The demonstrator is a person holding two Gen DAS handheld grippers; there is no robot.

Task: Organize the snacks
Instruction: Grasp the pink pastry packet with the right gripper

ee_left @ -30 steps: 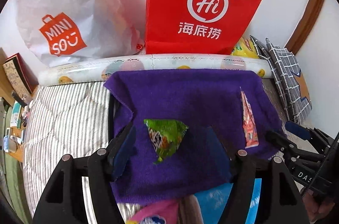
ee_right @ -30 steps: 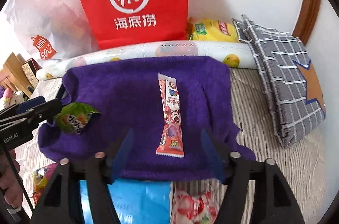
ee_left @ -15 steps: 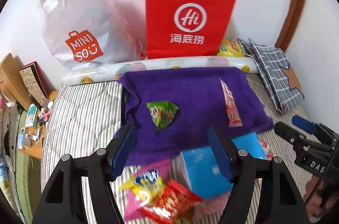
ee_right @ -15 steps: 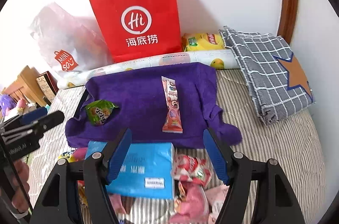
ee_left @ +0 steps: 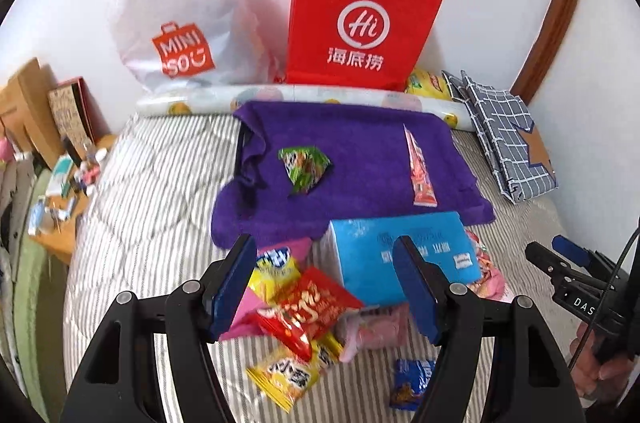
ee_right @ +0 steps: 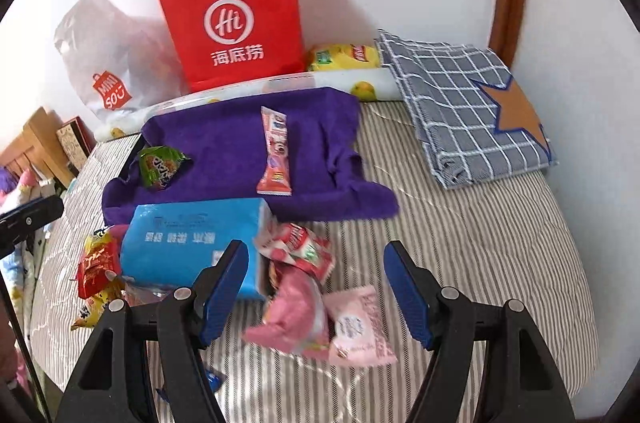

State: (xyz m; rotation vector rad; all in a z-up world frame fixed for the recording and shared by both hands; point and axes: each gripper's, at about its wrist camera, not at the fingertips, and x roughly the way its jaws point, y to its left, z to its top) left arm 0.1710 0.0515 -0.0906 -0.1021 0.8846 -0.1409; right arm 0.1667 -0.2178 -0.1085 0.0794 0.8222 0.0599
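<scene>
A purple towel (ee_left: 360, 143) (ee_right: 240, 143) lies on the striped bed. On it lie a green snack packet (ee_left: 305, 165) (ee_right: 160, 165) and a long pink-red snack stick (ee_left: 418, 169) (ee_right: 275, 151). In front of the towel lies a pile of snacks: a red packet (ee_left: 308, 315), yellow packets (ee_left: 286, 377), pink packets (ee_right: 298, 315) (ee_right: 358, 329) and a small blue packet (ee_left: 412, 383). My left gripper (ee_left: 326, 287) is open and empty above the pile. My right gripper (ee_right: 316, 289) is open and empty above the pink packets.
A blue tissue pack (ee_left: 404, 251) (ee_right: 192, 243) lies among the snacks. A red paper bag (ee_left: 360, 23) and a white Miniso bag (ee_left: 180, 23) stand at the wall behind a rolled mat (ee_left: 300, 95). A checked cloth (ee_right: 468, 103) lies right. Cluttered furniture (ee_left: 52, 163) stands left.
Both grippers have pulled back and up from the towel, empty and open. The green packet and the pink-red stick stay on the towel. The snack pile and tissue pack have come into view.
</scene>
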